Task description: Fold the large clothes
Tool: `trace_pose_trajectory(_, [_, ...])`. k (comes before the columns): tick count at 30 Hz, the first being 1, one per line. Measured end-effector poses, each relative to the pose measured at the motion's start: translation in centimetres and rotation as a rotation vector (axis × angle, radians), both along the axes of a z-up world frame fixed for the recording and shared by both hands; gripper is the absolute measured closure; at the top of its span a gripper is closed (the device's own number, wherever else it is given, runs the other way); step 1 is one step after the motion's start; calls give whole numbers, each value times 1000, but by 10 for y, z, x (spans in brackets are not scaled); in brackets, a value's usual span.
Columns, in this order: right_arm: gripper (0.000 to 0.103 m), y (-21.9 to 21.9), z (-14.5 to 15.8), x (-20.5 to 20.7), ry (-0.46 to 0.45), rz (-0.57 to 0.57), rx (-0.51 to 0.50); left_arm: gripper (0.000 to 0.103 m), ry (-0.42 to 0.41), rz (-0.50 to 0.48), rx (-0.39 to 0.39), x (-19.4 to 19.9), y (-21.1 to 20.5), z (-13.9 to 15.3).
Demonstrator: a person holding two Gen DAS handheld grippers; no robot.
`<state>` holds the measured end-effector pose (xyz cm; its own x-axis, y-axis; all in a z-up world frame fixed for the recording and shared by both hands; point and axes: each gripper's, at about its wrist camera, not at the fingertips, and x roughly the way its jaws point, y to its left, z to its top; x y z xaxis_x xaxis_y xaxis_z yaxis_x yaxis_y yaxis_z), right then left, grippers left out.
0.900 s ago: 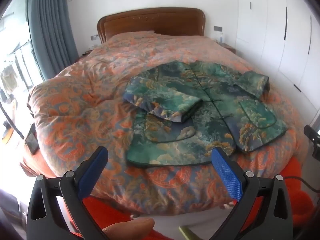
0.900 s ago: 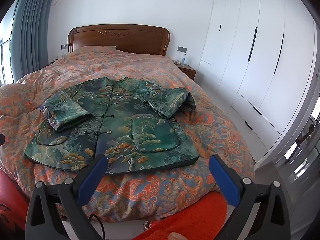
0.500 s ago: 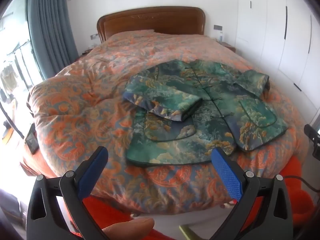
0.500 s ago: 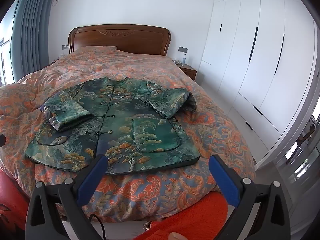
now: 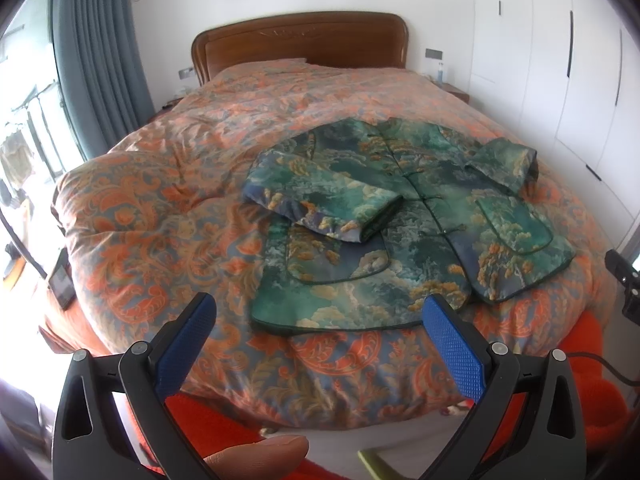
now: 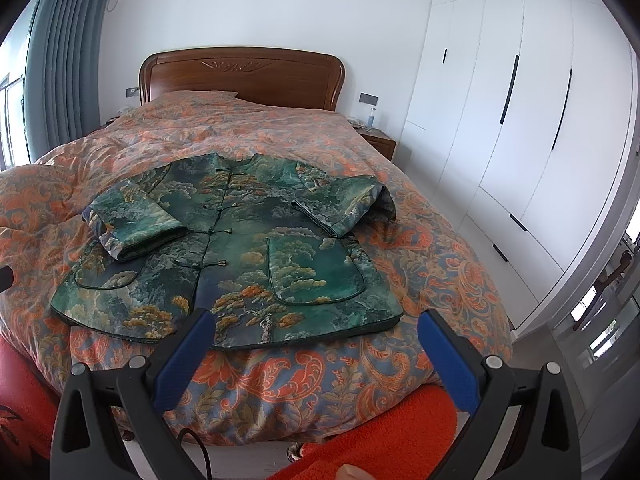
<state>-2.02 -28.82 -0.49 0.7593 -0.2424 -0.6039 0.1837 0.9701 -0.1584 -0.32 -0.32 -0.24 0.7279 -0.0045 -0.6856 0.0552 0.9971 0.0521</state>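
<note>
Lying flat, front up, near the foot edge of the bed (image 6: 280, 384): a quilted green jacket (image 6: 240, 248) with a satin sheen, printed with gold trees and clouds, knot buttons down the middle, curved piped pockets, both padded sleeves folded inward. Underneath, a puffy orange-and-blue paisley quilt (image 5: 168, 208). At 6 o'clock, left gripper (image 5: 318, 316) and right gripper (image 6: 312, 330), blue dimpled fingers (image 5: 452, 344) spread fully apart, holding nothing, short of the hem.
</note>
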Motion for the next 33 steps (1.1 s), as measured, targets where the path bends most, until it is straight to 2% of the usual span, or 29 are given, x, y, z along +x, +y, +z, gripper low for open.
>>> trace_pose_trajectory(33, [0,7,-1,-2,3,9,3,0,0,-6,-1,1,-3,-1])
